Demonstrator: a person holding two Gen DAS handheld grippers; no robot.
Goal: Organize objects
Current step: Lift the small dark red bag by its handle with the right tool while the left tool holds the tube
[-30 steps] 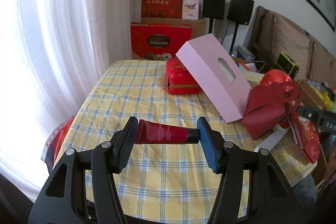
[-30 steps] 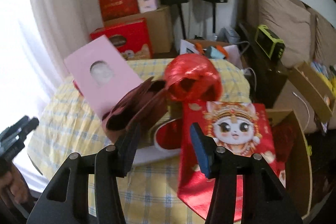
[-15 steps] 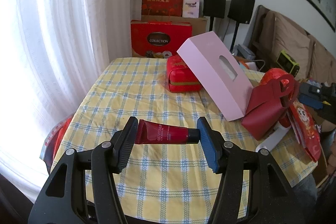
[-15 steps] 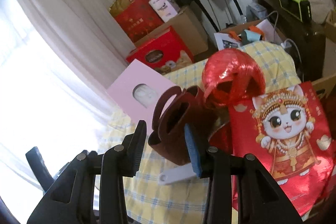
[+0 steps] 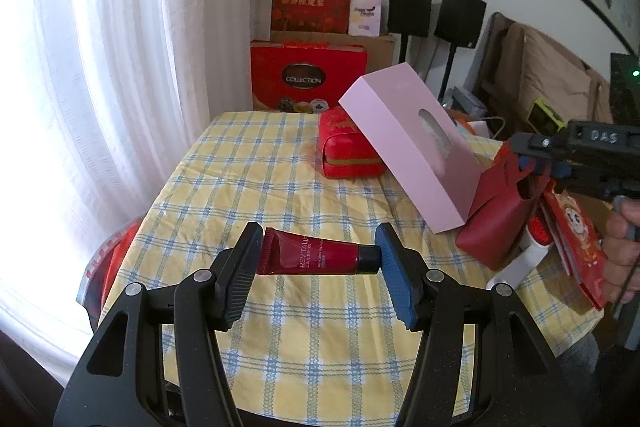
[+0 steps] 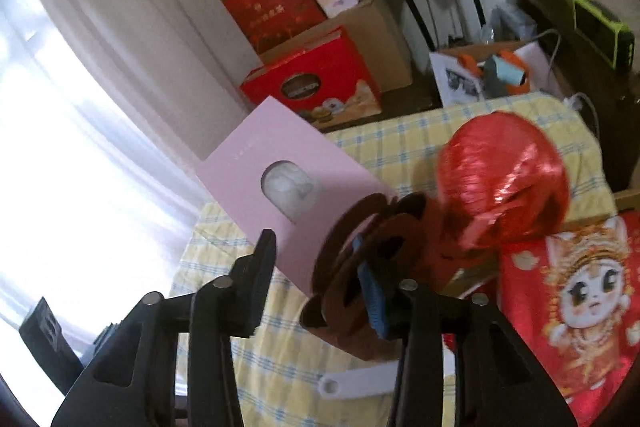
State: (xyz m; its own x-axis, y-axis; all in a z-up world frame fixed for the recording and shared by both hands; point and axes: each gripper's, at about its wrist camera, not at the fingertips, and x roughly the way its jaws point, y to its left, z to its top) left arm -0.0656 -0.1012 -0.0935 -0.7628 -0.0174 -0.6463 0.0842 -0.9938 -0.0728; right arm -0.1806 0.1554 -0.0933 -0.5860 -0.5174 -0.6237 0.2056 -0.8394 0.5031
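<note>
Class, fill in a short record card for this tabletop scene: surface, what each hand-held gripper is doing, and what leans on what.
surface: yellow checked tablecloth
left hand-held gripper: clamps a red cream tube end to end
right hand-held gripper: jaws closing, blue finger among the dark red bag's handles; grip not yet clear
leaning: pink tissue box tilted across red zip pouch and bag

Each tool is matte black plastic with triangular cut-outs in its arms and silver round screws at the joints. The left tool (image 5: 318,267) and the right tool (image 6: 316,279) each carry one ribbed black finger pad and one ribbed blue one.
</note>
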